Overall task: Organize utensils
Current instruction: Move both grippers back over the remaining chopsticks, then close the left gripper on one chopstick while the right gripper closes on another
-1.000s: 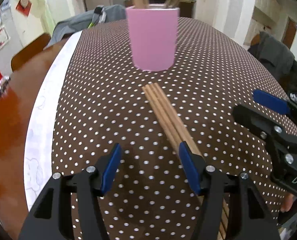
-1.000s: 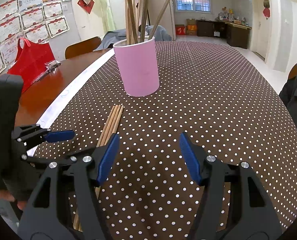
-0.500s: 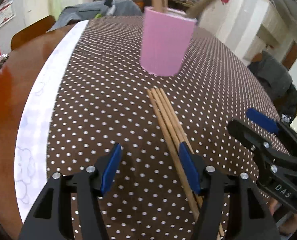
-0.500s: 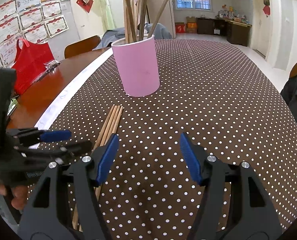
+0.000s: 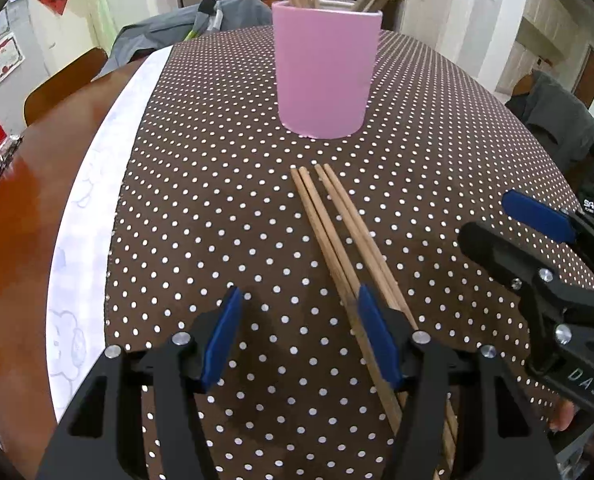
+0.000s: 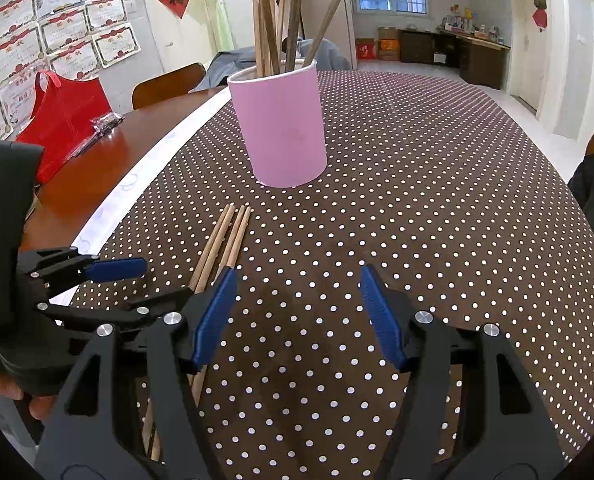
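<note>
Both tools gape empty: left tool (image 5: 299,336), right tool (image 6: 297,316). Our risk: four chopsticks (image 5: 337,232) lie bunched; pinching one may scatter neighbours toward the pink cup (image 5: 325,68).

- The left gripper (image 5: 299,334) fills the bottom of its own view, its blue-padded fingers (image 5: 222,336) spread wide, holding nothing.
- The right gripper (image 6: 297,314) sits likewise at the bottom of its view, fingers (image 6: 383,320) apart and empty.
- A bare fingertip shows at each view's lower edge.
</note>
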The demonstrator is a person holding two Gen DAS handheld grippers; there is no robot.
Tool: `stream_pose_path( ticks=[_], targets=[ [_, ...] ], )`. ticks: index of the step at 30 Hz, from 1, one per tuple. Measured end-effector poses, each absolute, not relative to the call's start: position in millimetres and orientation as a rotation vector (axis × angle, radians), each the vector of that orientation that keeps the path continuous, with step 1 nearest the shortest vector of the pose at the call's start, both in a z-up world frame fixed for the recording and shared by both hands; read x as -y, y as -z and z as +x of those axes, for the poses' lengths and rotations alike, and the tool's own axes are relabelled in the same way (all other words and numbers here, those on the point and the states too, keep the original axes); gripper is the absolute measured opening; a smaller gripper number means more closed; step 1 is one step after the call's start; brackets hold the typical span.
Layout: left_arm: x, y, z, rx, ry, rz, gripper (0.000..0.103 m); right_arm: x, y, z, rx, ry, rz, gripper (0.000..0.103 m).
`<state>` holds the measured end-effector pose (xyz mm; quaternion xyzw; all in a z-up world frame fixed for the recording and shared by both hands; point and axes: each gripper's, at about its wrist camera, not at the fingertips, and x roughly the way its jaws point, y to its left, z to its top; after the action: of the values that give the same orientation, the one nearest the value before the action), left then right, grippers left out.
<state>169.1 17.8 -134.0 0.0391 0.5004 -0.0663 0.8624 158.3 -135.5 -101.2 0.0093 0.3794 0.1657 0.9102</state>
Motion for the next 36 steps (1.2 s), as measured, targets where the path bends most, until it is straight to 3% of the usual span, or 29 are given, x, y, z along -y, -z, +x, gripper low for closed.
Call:
stream_pose_path(
  ticks=[11,16,23,36],
  targets=[
    [-30,141,184,-1.036,0.148,0.103,0.06,132,107,164,-0.841,-0.382,0.022,0.064],
    [-42,140,190,-1.017,0.16,0.105,0.035,122,111,168,-0.889,-0.417,-0.004,0.064],
    [-41,141,185,-0.977,0.203,0.134,0.024,98,121,171,-0.93,-0.43,-0.07,0.063],
    [-22,141,187,-0.942,0.311,0.165,0.023,96,124,175,-0.948,-0.389,-0.12,0.059]
  ],
)
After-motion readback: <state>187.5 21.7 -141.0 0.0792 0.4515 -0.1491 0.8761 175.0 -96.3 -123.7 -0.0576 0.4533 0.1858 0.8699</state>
